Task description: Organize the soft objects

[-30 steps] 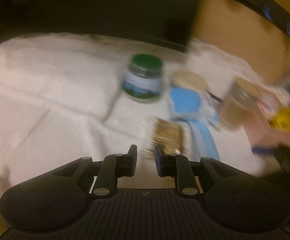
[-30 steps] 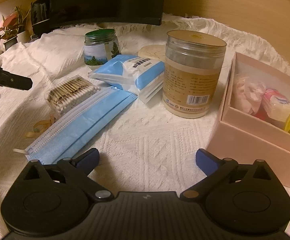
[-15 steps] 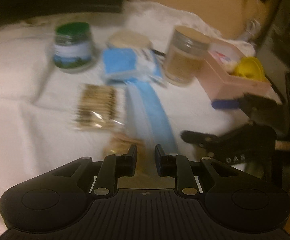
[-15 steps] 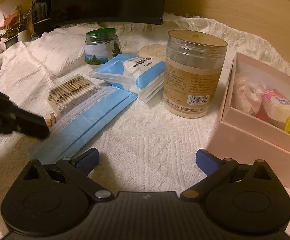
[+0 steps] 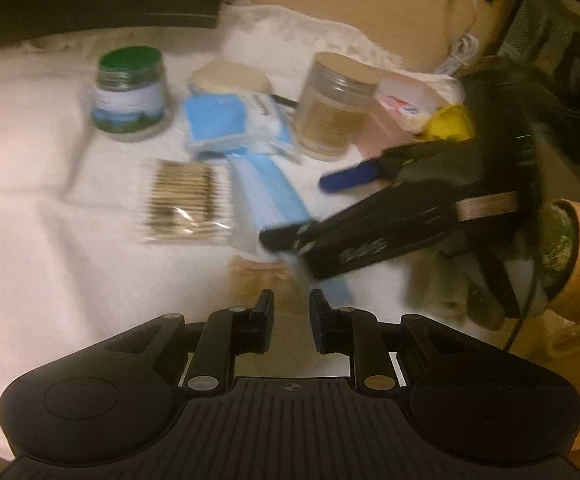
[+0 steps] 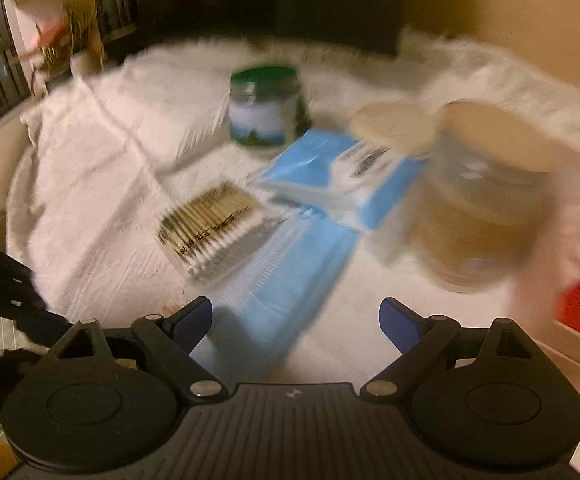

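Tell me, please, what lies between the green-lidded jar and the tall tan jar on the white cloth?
Between the green-lidded jar and the tall tan jar lie a blue-and-white soft pack and a round beige lid behind it; the left wrist view shows this.

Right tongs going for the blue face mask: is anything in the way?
Nothing visible blocks it. The right tongs are closing over the near end of the blue face mask, nothing gripped yet. The cotton swab pack lies just beside the mask.

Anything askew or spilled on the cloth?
No spill that I can see. The blue face mask lies partly tucked under the tissue pack, next to the cotton swab pack. Both jars stand upright. Frames are blurred.
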Tool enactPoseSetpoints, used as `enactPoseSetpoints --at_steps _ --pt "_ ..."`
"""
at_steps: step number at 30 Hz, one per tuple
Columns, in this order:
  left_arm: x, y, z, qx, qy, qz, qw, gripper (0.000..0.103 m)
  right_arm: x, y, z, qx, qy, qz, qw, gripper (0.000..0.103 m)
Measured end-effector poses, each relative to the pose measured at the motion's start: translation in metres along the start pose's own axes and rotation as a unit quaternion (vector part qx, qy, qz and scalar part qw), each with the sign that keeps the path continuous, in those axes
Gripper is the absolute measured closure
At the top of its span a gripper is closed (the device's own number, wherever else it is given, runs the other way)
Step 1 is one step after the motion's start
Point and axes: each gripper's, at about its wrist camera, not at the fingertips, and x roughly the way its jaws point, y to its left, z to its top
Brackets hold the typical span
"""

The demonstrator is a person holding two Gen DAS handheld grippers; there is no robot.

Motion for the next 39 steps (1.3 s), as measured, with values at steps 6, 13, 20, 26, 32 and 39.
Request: enactPoseSetpoints --at_steps 6,13,20,26,32,39 --pt "0.001 0.01 0.016 -0.003 -0.018 0.037 0.9991 0.081 -0.001 0.004 -0.002 -0.05 0.014 -0.048 0.998 0.025" --pt "0.027 0.008 0.033 -0.004 -0.026 0.014 0.9996 0.081 -0.027 -0.021 -0.032 -0.043 0.005 -0.078 0.996 0.025" --pt "0.045 -0.033 0.023 0.206 0.038 0.015 0.9777 0.081 -0.042 -0.036 -0.051 -0.027 -0.003 -0.064 0.998 0.024" --pt "0.05 -0.041 0.024 0.248 0.059 0.034 0.9663 0.077 -0.041 -0.041 -0.057 0.009 -0.015 -0.041 0.999 0.018" --pt "0.057 -0.021 0.03 0.221 0.081 0.064 0.9698 0.073 -0.039 -0.036 -0.062 0.013 -0.028 -0.047 0.998 0.008" --pt "0.052 -0.007 0.024 0.105 0.069 0.022 0.9919 0.076 -0.034 -0.031 -0.057 -0.002 0.004 -0.04 0.999 0.003"
